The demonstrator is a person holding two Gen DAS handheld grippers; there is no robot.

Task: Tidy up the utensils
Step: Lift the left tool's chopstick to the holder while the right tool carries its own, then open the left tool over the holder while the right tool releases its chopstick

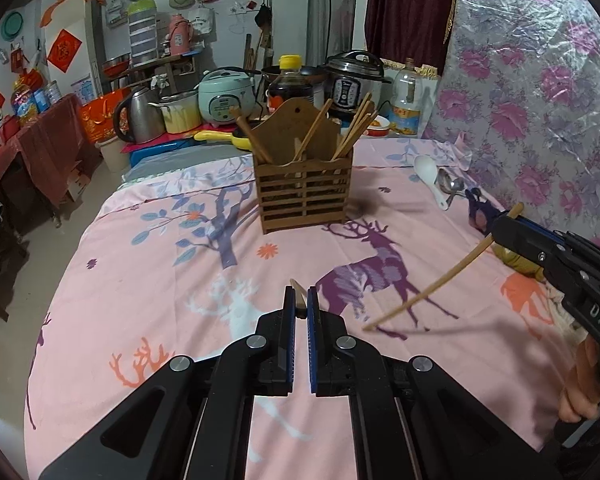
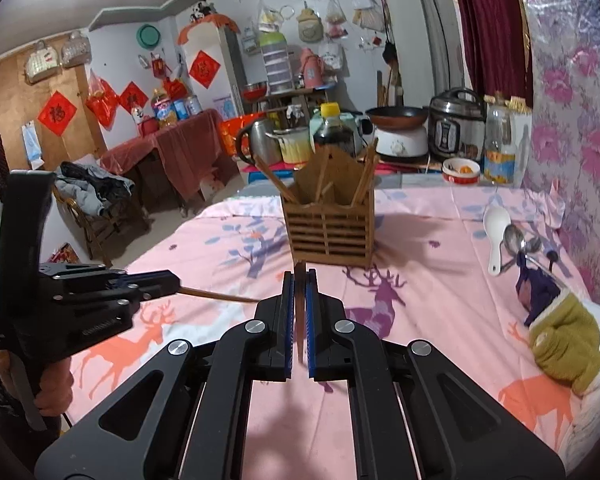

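A slatted wooden utensil holder (image 1: 304,196) (image 2: 328,228) stands upright on the pink deer-print cloth with several chopsticks leaning in it. In the left wrist view my left gripper (image 1: 300,294) is shut on a wooden chopstick (image 1: 297,286), short of the holder. My right gripper (image 1: 502,226) comes in from the right, shut on a long chopstick (image 1: 432,284) that slants down to the left. In the right wrist view my right gripper (image 2: 299,278) pinches that chopstick (image 2: 300,320) edge-on, and my left gripper (image 2: 174,280) holds its chopstick (image 2: 220,295) pointing right.
A white spoon (image 1: 430,176) (image 2: 496,228) and metal spoons (image 1: 450,186) (image 2: 518,240) lie right of the holder. A green and purple cloth bundle (image 2: 560,320) sits by the flowered wall. Pots, a kettle (image 1: 134,116), cookers and bottles crowd behind the holder.
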